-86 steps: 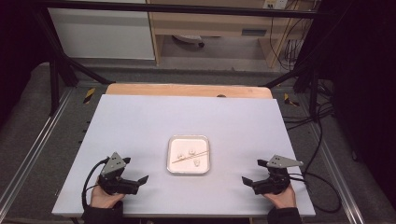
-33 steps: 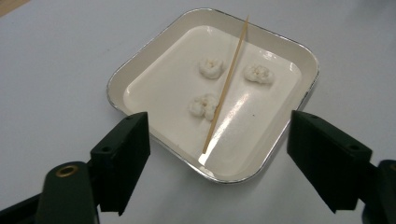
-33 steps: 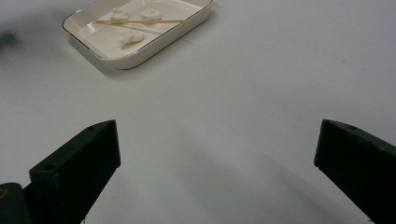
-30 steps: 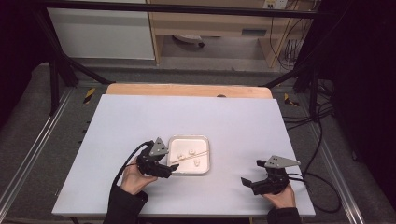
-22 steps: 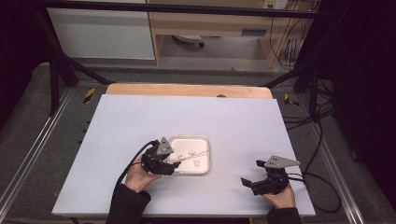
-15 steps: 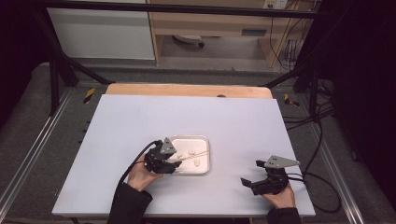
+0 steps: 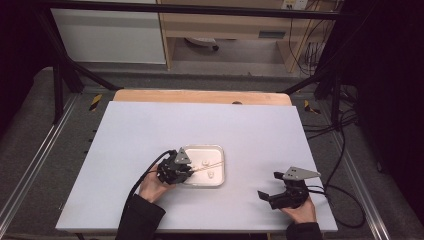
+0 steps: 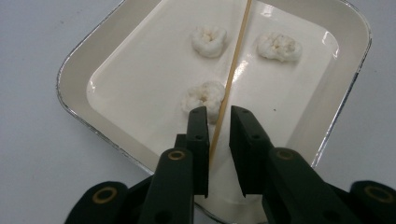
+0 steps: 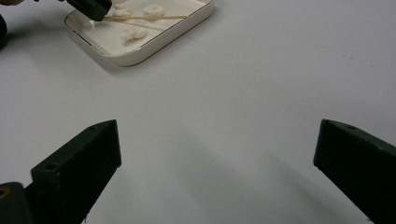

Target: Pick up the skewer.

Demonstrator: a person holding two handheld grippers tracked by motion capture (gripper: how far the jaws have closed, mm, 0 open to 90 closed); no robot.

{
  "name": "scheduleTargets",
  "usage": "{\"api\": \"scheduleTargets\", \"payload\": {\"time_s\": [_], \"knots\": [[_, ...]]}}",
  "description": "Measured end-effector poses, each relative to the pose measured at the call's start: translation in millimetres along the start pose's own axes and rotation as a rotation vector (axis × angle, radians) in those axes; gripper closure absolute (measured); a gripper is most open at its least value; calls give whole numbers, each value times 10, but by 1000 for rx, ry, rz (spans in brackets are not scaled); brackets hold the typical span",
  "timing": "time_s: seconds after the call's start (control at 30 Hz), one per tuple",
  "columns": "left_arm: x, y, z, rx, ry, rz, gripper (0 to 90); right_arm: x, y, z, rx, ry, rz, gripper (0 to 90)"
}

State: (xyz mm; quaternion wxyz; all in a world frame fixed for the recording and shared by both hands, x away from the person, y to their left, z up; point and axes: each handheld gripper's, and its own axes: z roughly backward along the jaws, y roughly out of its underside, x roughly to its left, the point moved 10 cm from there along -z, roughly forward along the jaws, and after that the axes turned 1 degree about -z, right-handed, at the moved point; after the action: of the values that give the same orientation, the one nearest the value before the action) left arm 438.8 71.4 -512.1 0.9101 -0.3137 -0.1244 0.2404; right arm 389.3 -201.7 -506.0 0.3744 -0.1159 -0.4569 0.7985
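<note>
A white tray [image 7: 222, 165] with a metal rim [image 8: 74, 84] lies near the table's front middle. In it lie three white puffy lumps [image 8: 209, 40] and a thin wooden skewer [image 8: 233, 70]. My left gripper [image 8: 218, 114] reaches over the tray's near-left edge [image 7: 187, 172]. Its jaws have just been closing and stand narrowly apart, with the skewer's near end between them and a gap still showing. My right gripper [image 7: 268, 185] rests open on the table to the right of the tray, nothing between its jaws [image 9: 217, 126]. From there the tray [image 9: 154, 44] and skewer [image 9: 149, 18] lie far off.
The white tabletop [image 7: 150, 130] has a wooden strip [image 7: 200, 96] along its far edge. Black cables [image 7: 340, 165] trail off the right side, and a metal frame [image 7: 60, 80] stands at the left. Bare table surrounds the tray.
My left gripper has moved right from the table's front left onto the tray's edge and narrowed its jaws around the skewer. The right gripper has stayed in place.
</note>
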Motion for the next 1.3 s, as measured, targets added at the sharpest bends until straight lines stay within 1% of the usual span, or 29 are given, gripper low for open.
{"api": "scheduleTargets", "payload": {"time_s": [0.1, 0.3, 0.47, 0.63, 0.67, 0.8, 0.83, 1.0, 1.07, 1.23, 1.27, 1.3], "knots": [[-1, 3, -13, -2, 7, 1, 815, 0, 2, -1, 1, 0, 1, 14], [-8, 14, -31, -2, 18, -14, 859, 2, 2, -1, 1, -1, 1, 14], [-9, 18, -28, -2, 19, -20, 873, 1, 2, -2, 1, -1, 2, 14], [-10, 28, -20, -2, 13, -35, 877, 3, 7, -5, 4, -1, 2, 14], [-14, 28, -20, -11, 13, -34, 879, 3, 7, -5, 4, -1, 3, 14], [-24, 38, -13, -17, 21, -31, 882, 2, 9, -6, 5, -1, 4, 14], [-35, 42, 0, -23, 33, -27, 882, 4, 10, -6, 6, -1, 3, 14], [-53, 39, 48, -49, 41, -15, 883, 7, 12, -6, 8, -2, 1, 15], [-64, 30, 79, -61, 51, -10, 883, 8, 11, -6, 7, -3, 1, 16], [-94, -8, 154, -93, 50, -12, 883, 8, 6, -6, 3, -3, 5, 17], [-104, -26, 175, -108, 52, -5, 883, 7, 8, -4, 5, -4, 9, 17], [-104, -26, 175, -108, 52, -5, 884, 9, 8, -4, 6, -4, 8, 18]]}}
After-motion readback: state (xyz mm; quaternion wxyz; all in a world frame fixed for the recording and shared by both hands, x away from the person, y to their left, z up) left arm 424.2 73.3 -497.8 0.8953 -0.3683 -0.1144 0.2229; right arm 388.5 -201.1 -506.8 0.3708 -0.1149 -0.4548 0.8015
